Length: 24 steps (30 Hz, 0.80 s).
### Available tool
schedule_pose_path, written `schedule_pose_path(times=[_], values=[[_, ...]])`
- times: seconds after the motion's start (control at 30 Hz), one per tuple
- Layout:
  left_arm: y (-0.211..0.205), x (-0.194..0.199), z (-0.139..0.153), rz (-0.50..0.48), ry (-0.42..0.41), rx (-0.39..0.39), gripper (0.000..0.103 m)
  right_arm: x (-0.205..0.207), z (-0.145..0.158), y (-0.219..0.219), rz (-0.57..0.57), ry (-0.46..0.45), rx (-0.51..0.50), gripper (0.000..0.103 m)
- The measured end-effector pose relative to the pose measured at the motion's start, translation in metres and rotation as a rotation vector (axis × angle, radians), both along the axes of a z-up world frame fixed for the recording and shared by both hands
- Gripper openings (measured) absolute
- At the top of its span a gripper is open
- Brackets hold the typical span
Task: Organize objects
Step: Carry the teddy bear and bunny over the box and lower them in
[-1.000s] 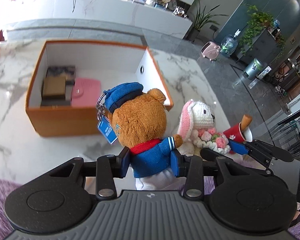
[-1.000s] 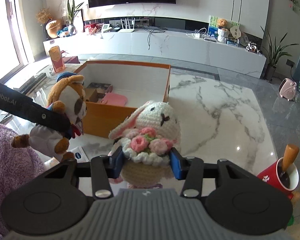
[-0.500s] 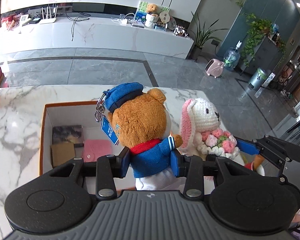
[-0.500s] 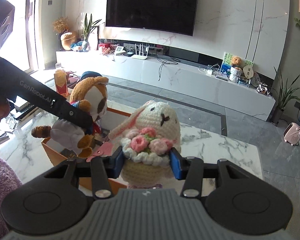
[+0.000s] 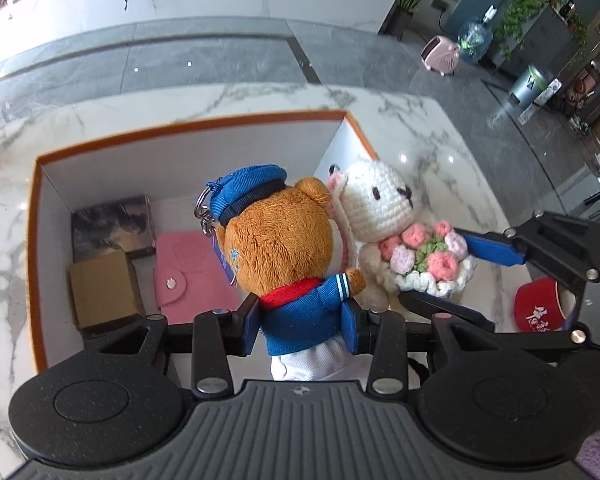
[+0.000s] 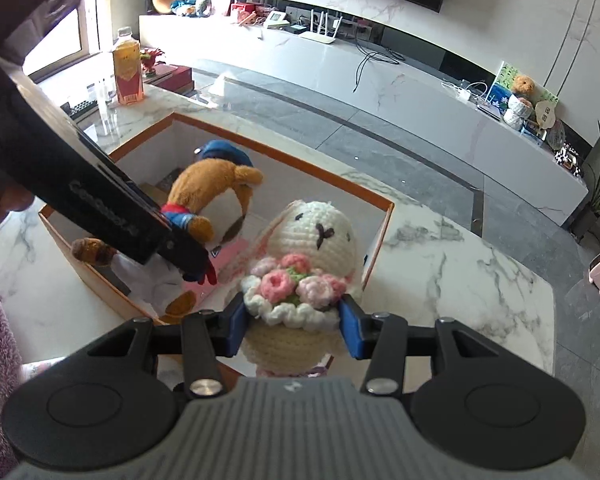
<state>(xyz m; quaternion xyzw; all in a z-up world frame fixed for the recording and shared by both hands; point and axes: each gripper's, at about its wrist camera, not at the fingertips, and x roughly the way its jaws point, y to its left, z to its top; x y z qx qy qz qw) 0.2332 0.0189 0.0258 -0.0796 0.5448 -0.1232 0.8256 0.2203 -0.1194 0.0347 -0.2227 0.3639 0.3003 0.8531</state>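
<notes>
1. Orange-rimmed box [image 5: 34, 216], white inside, sits on the marble table [image 5: 432, 128]; both toys hang above it, not yet set down.
2. Left gripper [image 5: 302, 322] is clamped on the teddy bear [image 5: 284, 240] at its blue jacket, over the middle of the box. Bear wears a blue cap with a key ring and tag.
3. Right gripper [image 6: 294, 330] pinches the crochet rabbit [image 6: 312, 240] just under its flower bouquet, near the box's right wall.
4. Step in hand, as I read it: carrying the toys to the box. Next move calls for lowering each onto bare floor of the box, then letting go.
5. Already inside, on the left: pink wallet [image 5: 192, 272], brown cardboard box [image 5: 102, 288], dark booklet [image 5: 114, 226]. Free space lies to the right of these.
6. In the way: the toys touch each other, bear's ear against rabbit's head, so the grippers crowd.
7. Red cup [image 5: 540, 310] stands outside on the table, right of the box.
</notes>
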Motion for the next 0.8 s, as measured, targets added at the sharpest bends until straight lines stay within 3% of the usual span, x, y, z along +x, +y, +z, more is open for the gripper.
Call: schedule_pose_path(times=[0.23,0.47,0.8], values=[[0.002,0.006,-0.018,-0.017,0.044,-0.001,0.047,0.01,-0.014,0.007,0.046,0.072,-0.014,0.05],[0.0,0.012,-0.03,-0.049,0.088,0.022,0.047,0.029,-0.043,0.015,0.036,0.202,-0.047,0.051],[-0.002,0.016,-0.043,-0.048,0.124,0.049,0.049,0.022,-0.046,0.01,0.027,0.204,-0.034,0.051]])
